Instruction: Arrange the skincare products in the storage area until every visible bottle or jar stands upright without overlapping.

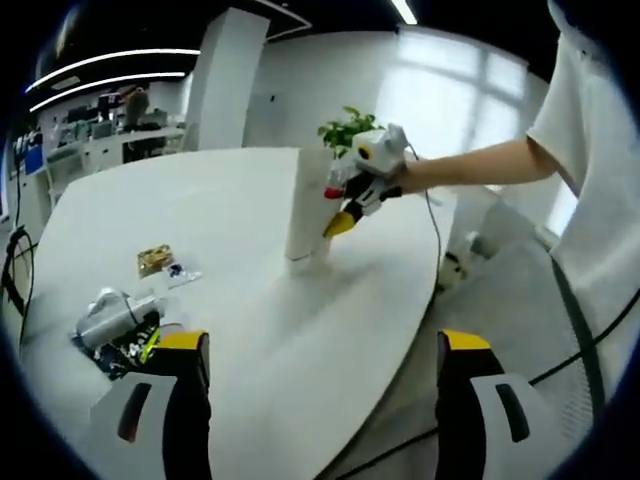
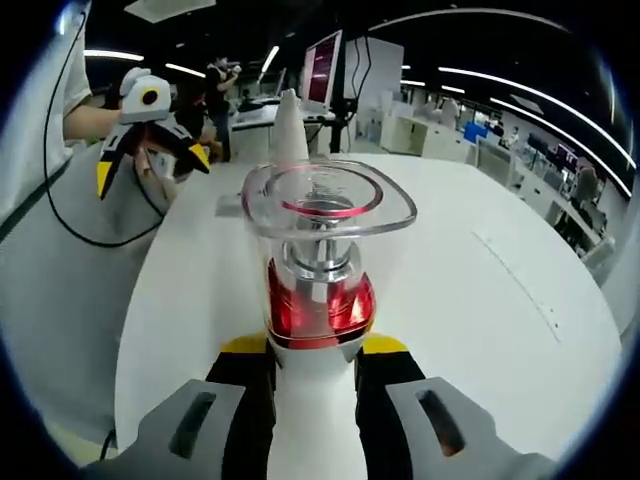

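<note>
Gripping 1 bottle (image 2: 318, 290) w/ right gripper (image 2: 316, 352), left gripper (image 1: 325, 345) spread.

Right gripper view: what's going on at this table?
A person works two handheld grippers over a white table. The right gripper is shut on a red-collared bottle with a clear cap, beside a tall white tube. The left gripper is open, with a silver bottle lying near the table's edge.

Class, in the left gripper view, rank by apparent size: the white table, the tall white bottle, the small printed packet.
1. white table
2. tall white bottle, standing farther away
3. small printed packet

The bottle-packet order looks safe despite distance.
</note>
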The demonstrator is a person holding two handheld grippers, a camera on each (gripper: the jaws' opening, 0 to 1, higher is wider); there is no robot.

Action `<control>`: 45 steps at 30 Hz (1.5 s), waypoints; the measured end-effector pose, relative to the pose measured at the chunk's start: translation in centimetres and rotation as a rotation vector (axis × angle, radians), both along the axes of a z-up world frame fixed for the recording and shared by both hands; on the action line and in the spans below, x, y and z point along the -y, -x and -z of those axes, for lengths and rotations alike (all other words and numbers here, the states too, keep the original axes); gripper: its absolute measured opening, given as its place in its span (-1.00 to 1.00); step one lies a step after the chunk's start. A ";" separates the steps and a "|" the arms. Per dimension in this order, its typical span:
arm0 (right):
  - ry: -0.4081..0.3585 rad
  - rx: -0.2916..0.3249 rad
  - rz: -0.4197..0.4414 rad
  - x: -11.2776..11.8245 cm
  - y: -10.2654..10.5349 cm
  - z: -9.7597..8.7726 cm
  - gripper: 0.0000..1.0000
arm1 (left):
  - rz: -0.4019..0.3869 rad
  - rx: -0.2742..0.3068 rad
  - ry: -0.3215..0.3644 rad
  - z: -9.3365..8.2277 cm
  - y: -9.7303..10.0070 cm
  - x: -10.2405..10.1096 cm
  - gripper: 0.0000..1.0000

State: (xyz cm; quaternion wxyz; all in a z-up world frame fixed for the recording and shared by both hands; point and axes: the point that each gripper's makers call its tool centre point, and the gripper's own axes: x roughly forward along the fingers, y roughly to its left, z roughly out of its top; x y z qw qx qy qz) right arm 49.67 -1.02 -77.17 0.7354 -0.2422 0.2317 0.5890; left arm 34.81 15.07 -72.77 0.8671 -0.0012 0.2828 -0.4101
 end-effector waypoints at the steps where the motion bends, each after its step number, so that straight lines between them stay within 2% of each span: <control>1: 0.000 -0.001 -0.003 -0.1 0.1 0.0 -0.41 | -0.001 0.000 0.002 0.0 0.0 0.0 0.71; 9: -0.031 -0.012 0.039 -0.4 0.2 -0.2 -0.36 | -0.016 -0.006 -0.001 0.2 -0.4 -0.1 0.73; 15: -0.040 -0.033 0.084 -0.6 0.7 0.2 -0.18 | -0.031 -0.006 -0.014 0.2 -0.4 -0.6 0.73; 22: -0.033 -0.040 0.178 0.5 0.9 0.3 0.08 | -0.067 0.003 -0.017 -0.3 -0.4 -1.3 0.73; 26: -0.061 -0.042 0.254 1.5 0.5 -0.1 0.23 | -0.112 0.010 -0.003 -1.1 -0.4 -2.0 0.73; 33: -0.113 -0.015 0.358 2.2 2.3 -1.8 0.42 | -0.184 0.029 -0.018 -2.0 -0.4 -3.9 0.72; 42: -0.165 0.004 0.433 2.4 7.0 -4.3 0.63 | -0.272 0.058 -0.045 -2.8 0.1 -6.5 0.73; 45: -0.191 0.001 0.451 2.1 7.9 -5.0 0.68 | -0.282 0.066 -0.061 -2.9 0.2 -6.8 0.73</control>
